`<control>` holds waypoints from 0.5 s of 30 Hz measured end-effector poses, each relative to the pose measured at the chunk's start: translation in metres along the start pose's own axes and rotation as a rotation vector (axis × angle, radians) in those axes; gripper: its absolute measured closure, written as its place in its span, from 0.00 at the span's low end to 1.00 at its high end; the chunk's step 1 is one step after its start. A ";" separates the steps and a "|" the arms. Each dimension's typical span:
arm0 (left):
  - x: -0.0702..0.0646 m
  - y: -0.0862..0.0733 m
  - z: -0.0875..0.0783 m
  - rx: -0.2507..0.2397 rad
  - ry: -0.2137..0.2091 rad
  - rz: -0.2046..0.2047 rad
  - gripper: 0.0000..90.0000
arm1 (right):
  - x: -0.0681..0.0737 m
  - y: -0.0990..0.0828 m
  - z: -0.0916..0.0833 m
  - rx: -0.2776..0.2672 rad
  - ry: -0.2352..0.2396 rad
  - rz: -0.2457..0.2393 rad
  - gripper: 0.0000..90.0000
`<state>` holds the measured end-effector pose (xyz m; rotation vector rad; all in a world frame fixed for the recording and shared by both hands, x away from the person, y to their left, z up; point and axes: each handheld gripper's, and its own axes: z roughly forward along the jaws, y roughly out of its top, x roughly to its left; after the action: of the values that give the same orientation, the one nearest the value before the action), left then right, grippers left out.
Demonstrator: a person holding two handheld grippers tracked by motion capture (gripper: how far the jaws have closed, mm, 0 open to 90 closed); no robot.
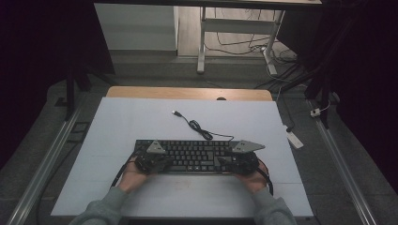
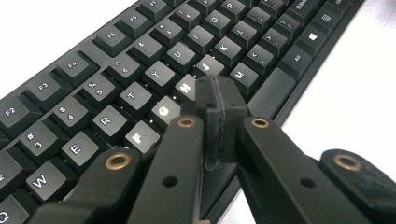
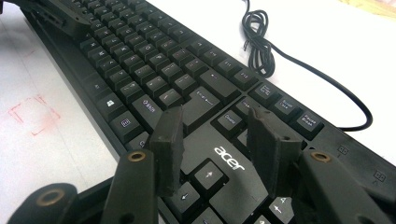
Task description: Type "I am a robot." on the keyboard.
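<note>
1. While both my hands rest at the near edge of the black keyboard (image 1: pixel 195 156), my left gripper (image 1: pixel 151 161) sits over its left end and my right gripper (image 1: pixel 239 161) over its right end.
2. My left gripper (image 2: pixel 215 108) has its jaws pressed together with nothing between them; the closed tip hangs just above the letter keys, close by the H and the J, though from this angle I cannot say for sure whether it touches a key.
3. My right gripper (image 3: pixel 215 135) has its jaws standing apart and holding nothing; between them I see the bare strip of the keyboard (image 3: pixel 154 70) with the white brand lettering, and the arrow keys lie right beneath.
4. Beyond my right gripper, the keyboard's cable (image 3: pixel 299 60) leaves the far edge, loops into a small bundle and lies loose on the white table (image 3: pixel 56 154).
5. Seen from above, that cable (image 1: pixel 197 126) runs away from my grippers to a plug lying on the white table (image 1: pixel 117 122), well clear of both hands.
6. Off to the near side of my right gripper, faint red marks (image 3: pixel 35 116) are drawn on the table surface.
7. Past the far end of the table stands a grey desk frame (image 1: pixel 234 33) with wires trailing on the floor.
</note>
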<state>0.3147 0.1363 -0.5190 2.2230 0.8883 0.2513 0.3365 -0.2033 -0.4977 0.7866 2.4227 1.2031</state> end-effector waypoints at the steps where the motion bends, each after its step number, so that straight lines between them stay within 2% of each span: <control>1: 0.000 0.000 0.000 0.001 0.000 -0.001 0.98 | 0.000 0.000 0.000 0.001 0.000 0.000 0.62; 11: 0.000 0.000 0.003 0.015 -0.001 -0.003 0.99 | 0.000 0.000 0.000 0.002 -0.001 -0.001 0.62; 15: 0.001 -0.002 0.004 0.008 -0.010 -0.017 0.99 | 0.000 0.000 0.000 0.000 -0.002 0.000 0.62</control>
<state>0.3163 0.1359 -0.5229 2.2211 0.9044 0.2290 0.3364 -0.2033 -0.4976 0.7873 2.4216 1.2013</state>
